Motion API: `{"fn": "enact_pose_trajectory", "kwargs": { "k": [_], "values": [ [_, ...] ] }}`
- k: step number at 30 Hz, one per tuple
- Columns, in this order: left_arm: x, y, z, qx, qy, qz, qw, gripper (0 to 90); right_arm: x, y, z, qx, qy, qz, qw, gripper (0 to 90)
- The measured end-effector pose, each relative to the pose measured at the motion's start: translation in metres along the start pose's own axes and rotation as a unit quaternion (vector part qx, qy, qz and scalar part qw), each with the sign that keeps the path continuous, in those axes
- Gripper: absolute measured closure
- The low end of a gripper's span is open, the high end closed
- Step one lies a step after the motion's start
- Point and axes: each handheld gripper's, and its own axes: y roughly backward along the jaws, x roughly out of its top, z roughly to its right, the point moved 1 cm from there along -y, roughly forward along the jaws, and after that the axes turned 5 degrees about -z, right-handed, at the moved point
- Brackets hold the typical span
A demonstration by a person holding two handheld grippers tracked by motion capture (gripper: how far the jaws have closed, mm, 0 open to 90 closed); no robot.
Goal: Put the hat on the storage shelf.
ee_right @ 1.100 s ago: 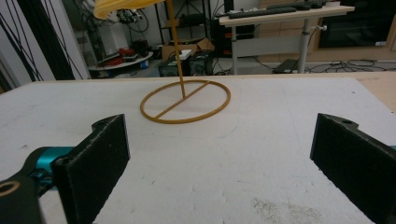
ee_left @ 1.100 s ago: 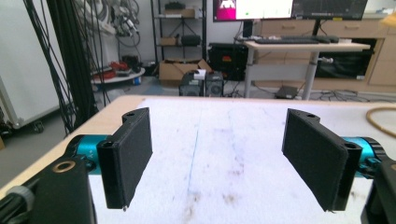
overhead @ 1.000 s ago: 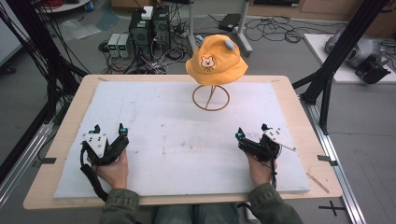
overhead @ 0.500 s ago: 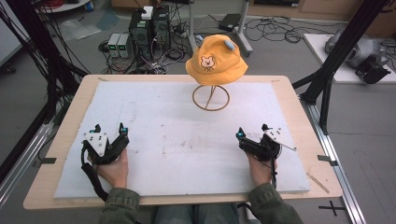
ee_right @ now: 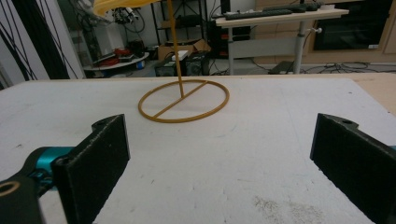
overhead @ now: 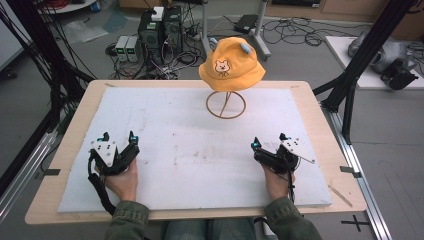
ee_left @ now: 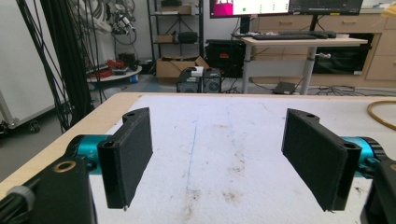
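An orange bucket hat (overhead: 231, 64) with a bear face sits on a thin wire stand (overhead: 226, 104) at the far middle of the white mat. In the right gripper view the stand's ring base (ee_right: 183, 101) lies ahead and the hat brim (ee_right: 122, 4) shows at the top edge. My left gripper (overhead: 119, 137) rests near the mat's front left, open, nothing between its jaws. My right gripper (overhead: 268, 142) rests at the front right, also open and holding nothing. In the left gripper view, the gripper (ee_left: 219, 158) has its pads wide apart over bare mat.
The white mat (overhead: 190, 145) covers most of a wooden table (overhead: 62, 150). Black frame posts (overhead: 360, 60) stand at both sides. Computers and cables (overhead: 155, 30) crowd the floor behind the table. A desk with a keyboard (ee_left: 289, 37) stands farther back.
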Motion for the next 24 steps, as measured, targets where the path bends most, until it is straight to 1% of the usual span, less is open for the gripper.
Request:
{"fn": "enact_pose_trajectory", "kwargs": {
  "k": [8,11,19,24],
  "values": [
    [0.0,-0.0007,-0.0004,0.003,0.0,-0.003,1.0,24.7,0.0006,0.0026,0.0007,-0.002,0.0,0.004,1.0,4.3],
    [0.0002,-0.0011,0.0004,0.003,0.0,0.0,1.0,24.7,0.001,0.0034,0.0025,-0.004,0.001,0.006,1.0,4.3],
    [0.0,-0.0012,0.0013,0.001,-0.004,-0.004,1.0,24.7,-0.0001,0.005,0.0042,-0.004,-0.002,0.003,1.0,4.3],
    [-0.0001,-0.0019,0.0023,-0.001,-0.006,-0.006,1.0,24.7,0.0,0.0042,0.0039,-0.005,0.005,0.004,1.0,4.3]
  ]
}}
